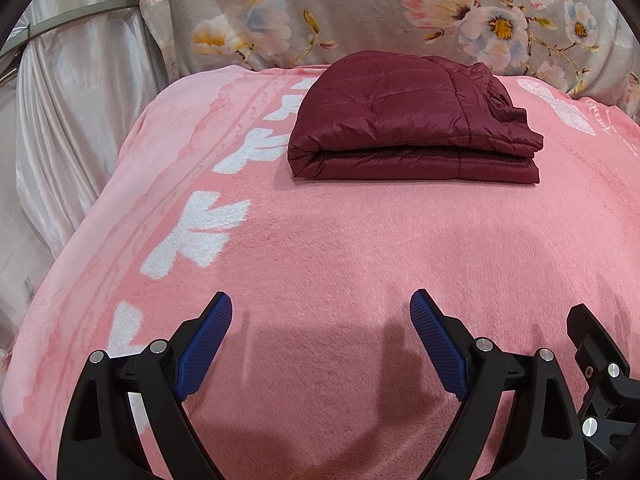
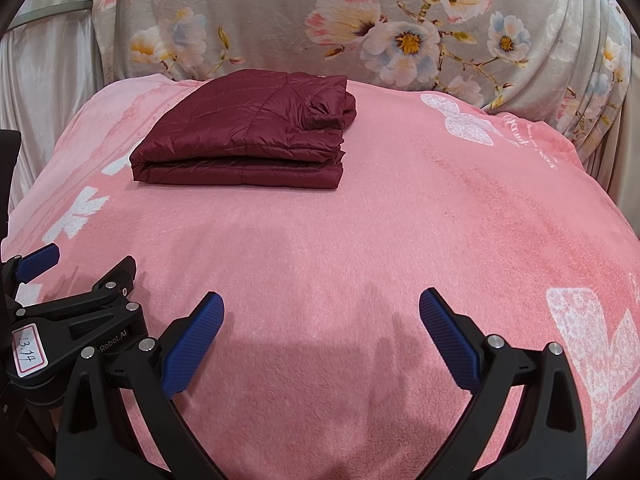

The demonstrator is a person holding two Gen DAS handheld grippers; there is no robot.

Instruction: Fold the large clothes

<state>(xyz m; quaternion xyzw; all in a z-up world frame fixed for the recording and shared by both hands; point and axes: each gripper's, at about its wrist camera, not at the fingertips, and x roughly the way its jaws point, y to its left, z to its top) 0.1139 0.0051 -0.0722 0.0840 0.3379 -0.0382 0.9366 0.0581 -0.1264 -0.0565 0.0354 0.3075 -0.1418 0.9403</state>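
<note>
A dark red quilted jacket (image 1: 408, 120) lies folded into a compact stack at the far side of the pink blanket (image 1: 320, 248); it also shows in the right wrist view (image 2: 248, 132). My left gripper (image 1: 321, 304) is open and empty, well back from the jacket above the near part of the blanket. My right gripper (image 2: 322, 304) is open and empty too, beside the left one and equally far from the jacket. The left gripper shows at the left edge of the right wrist view (image 2: 80, 272).
The pink blanket with white flower prints covers the whole surface. A grey floral fabric (image 1: 360, 12) hangs behind it. A pale satin curtain (image 1: 68, 120) hangs at the left, beyond the blanket's left edge.
</note>
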